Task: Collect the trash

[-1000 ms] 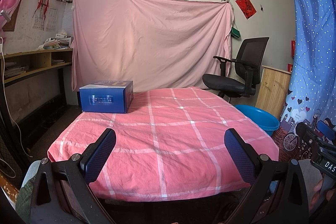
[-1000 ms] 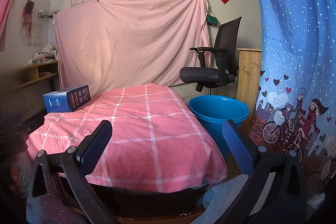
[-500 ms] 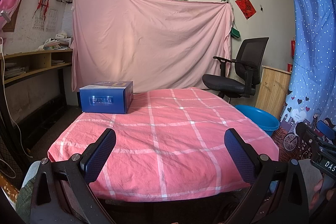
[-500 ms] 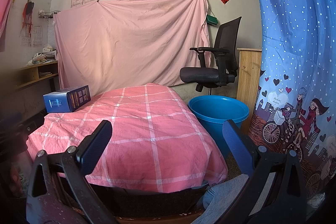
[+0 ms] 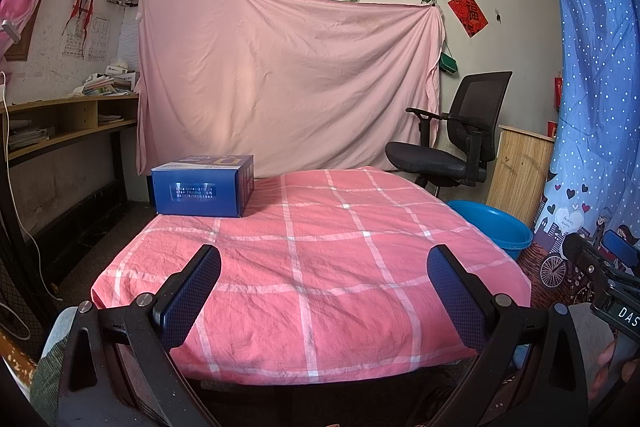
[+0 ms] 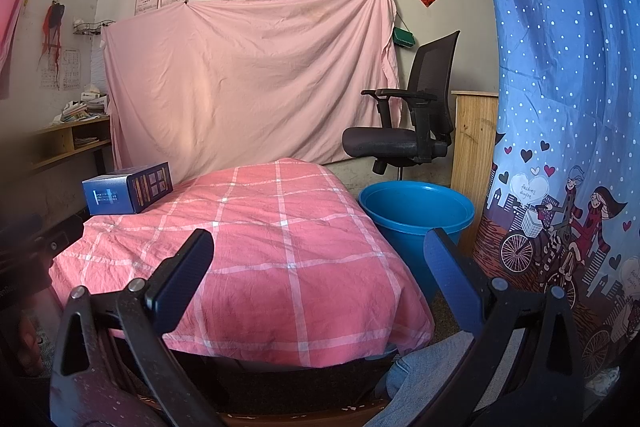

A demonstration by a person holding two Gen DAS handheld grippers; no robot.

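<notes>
A blue cardboard box (image 5: pixel 203 185) lies at the far left corner of a table covered with a pink checked cloth (image 5: pixel 320 259); it also shows in the right wrist view (image 6: pixel 127 194). A blue plastic bucket (image 6: pixel 416 217) stands on the floor to the right of the table, and its rim shows in the left wrist view (image 5: pixel 490 227). My left gripper (image 5: pixel 324 263) is open and empty over the table's near edge. My right gripper (image 6: pixel 319 247) is open and empty, near the table's front right. The box is far from both.
A black office chair (image 5: pixel 456 143) stands behind the table at the right, beside a wooden cabinet (image 5: pixel 520 171). A pink sheet (image 5: pixel 288 79) hangs on the back wall. A blue patterned curtain (image 6: pixel 560 107) hangs at the right. Wooden shelves (image 5: pixel 64 127) run along the left.
</notes>
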